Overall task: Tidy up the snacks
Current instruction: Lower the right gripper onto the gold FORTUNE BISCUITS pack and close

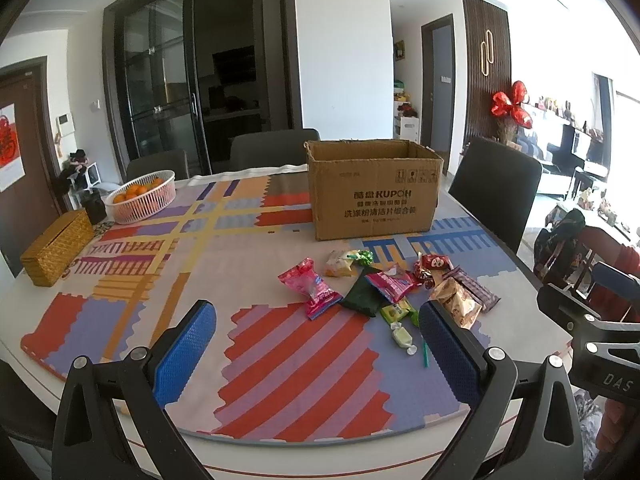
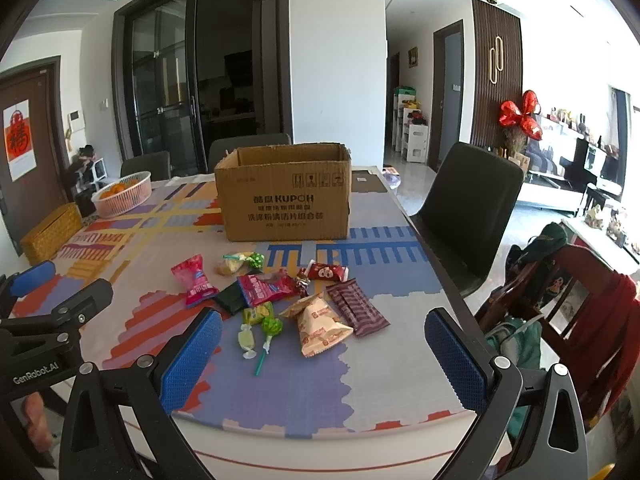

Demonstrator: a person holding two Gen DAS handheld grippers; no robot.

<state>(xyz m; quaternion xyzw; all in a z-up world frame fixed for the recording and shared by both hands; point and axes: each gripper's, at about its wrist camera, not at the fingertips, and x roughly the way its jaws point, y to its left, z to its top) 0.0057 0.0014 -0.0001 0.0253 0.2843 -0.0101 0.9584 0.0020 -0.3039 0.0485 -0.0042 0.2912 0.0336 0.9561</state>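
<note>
Left gripper (image 1: pixel 316 344) and right gripper (image 2: pixel 324 344): both spread wide, empty. Snack pile (image 2: pixel 280 300) ahead, untouched; cardboard box (image 2: pixel 284 196) beyond it. Next: close on one packet, probably the tan one (image 2: pixel 320 326).

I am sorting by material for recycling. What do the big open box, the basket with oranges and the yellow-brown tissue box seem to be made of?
Open box: corrugated cardboard, matte brown, printed, torn rim.
Basket with oranges: probably plastic, pale, with slotted sides.
Tissue box: looks woven, maybe straw or rattan; the texture shows a fine weave.
</note>
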